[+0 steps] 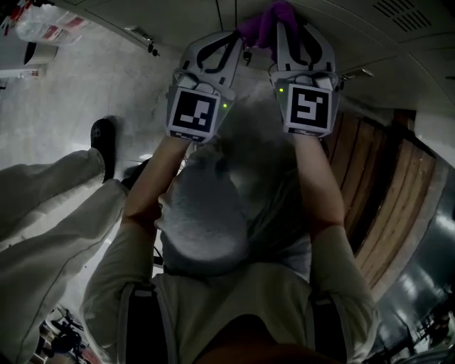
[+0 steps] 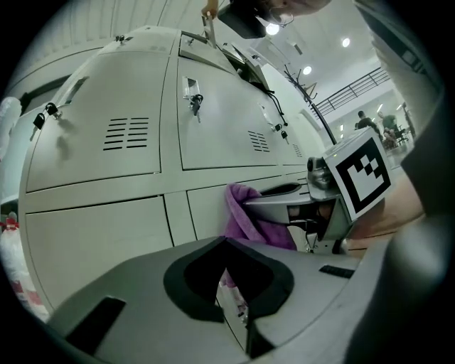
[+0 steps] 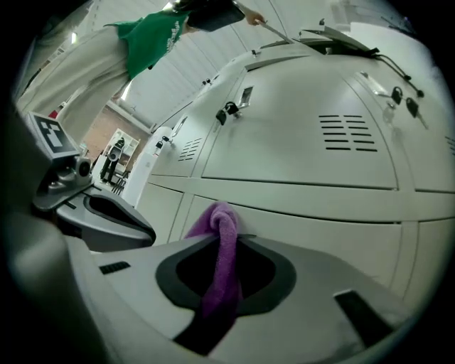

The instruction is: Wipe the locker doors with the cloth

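Observation:
A purple cloth is bunched against the grey locker doors at the top of the head view. My right gripper is shut on it, and the cloth hangs through its jaws, touching a lower door. My left gripper is just left of it, jaws together with nothing between them. In the left gripper view, that gripper points at a lower door, with the cloth and the right gripper to its right.
Keys hang from locks on the upper doors. Another person's trouser legs and black shoe are on the floor to the left. A wooden slatted bench lies to the right. A person in green reaches over the lockers.

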